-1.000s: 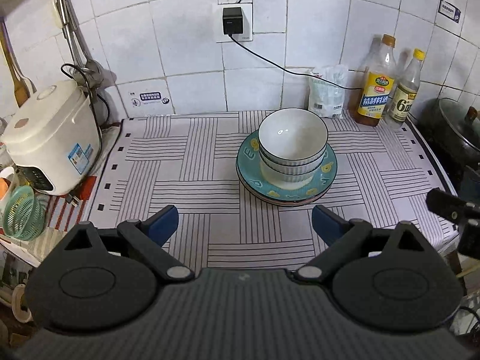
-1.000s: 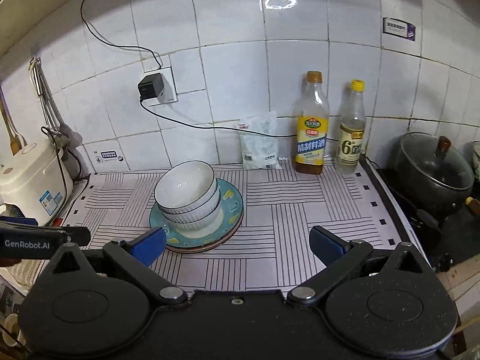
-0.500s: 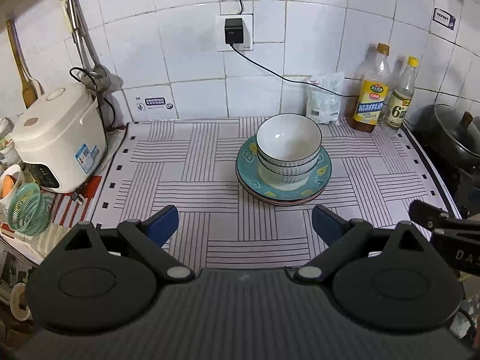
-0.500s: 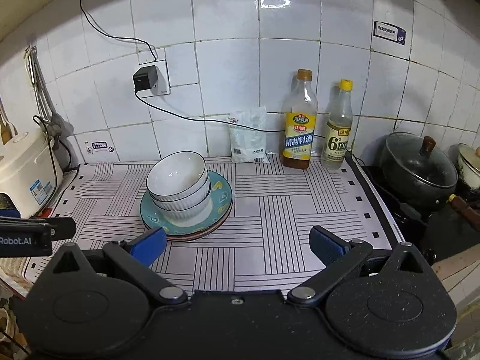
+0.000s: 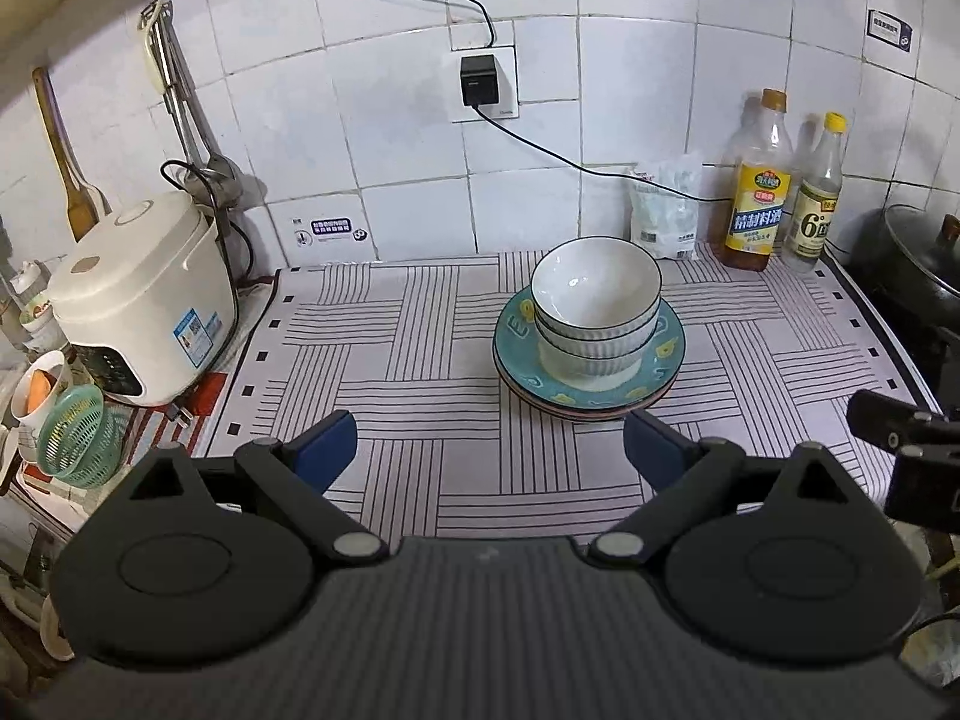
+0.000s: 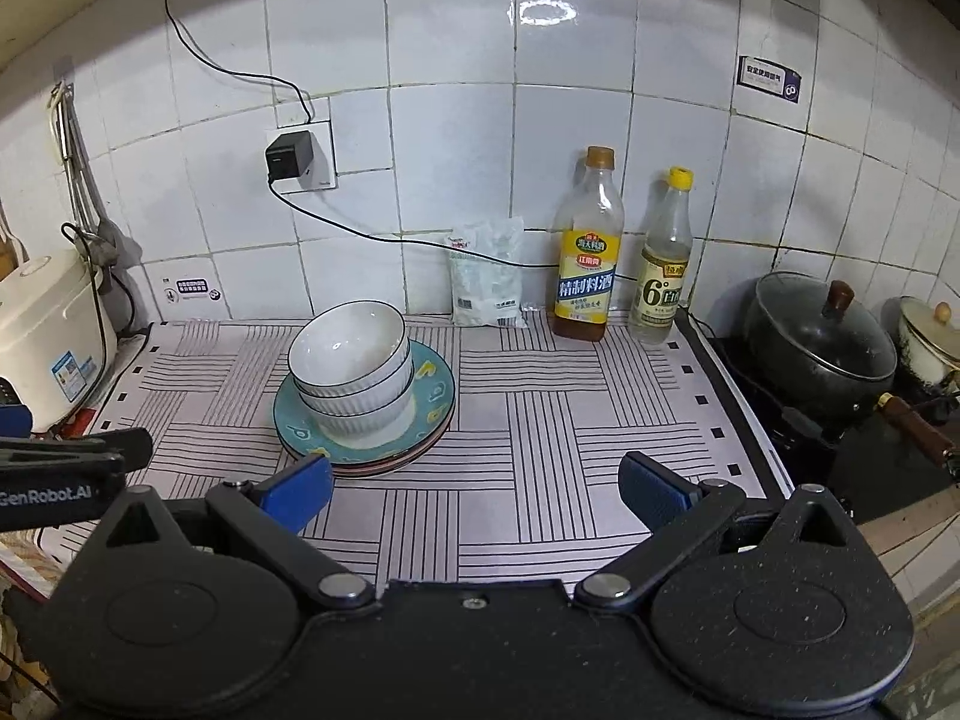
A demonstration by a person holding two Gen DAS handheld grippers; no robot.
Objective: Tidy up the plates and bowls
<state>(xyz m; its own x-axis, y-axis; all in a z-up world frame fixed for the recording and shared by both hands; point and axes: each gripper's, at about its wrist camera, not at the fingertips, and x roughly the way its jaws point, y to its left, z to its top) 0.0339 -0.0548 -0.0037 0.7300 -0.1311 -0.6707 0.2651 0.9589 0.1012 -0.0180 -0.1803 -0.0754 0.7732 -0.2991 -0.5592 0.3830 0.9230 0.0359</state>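
Observation:
Three nested white ribbed bowls (image 5: 594, 312) (image 6: 354, 366) stand stacked on a pile of plates, the top one teal with yellow marks (image 5: 660, 360) (image 6: 438, 396), on the striped counter mat (image 5: 390, 360) (image 6: 570, 420). My left gripper (image 5: 489, 450) is open and empty, held back from the stack over the mat's front. My right gripper (image 6: 477, 486) is open and empty, to the right of the stack and near the mat's front edge. Each gripper's side shows in the other's view.
A white rice cooker (image 5: 138, 300) stands at the left with a green basket (image 5: 78, 438) below it. A salt bag (image 6: 489, 273) and two bottles (image 6: 588, 252) stand at the back wall. A black lidded pot (image 6: 822, 342) sits on the stove at right.
Both grippers have drawn back and risen a little, so the stack looks slightly farther away. The bowls and plates have not moved. Both grippers stay open.

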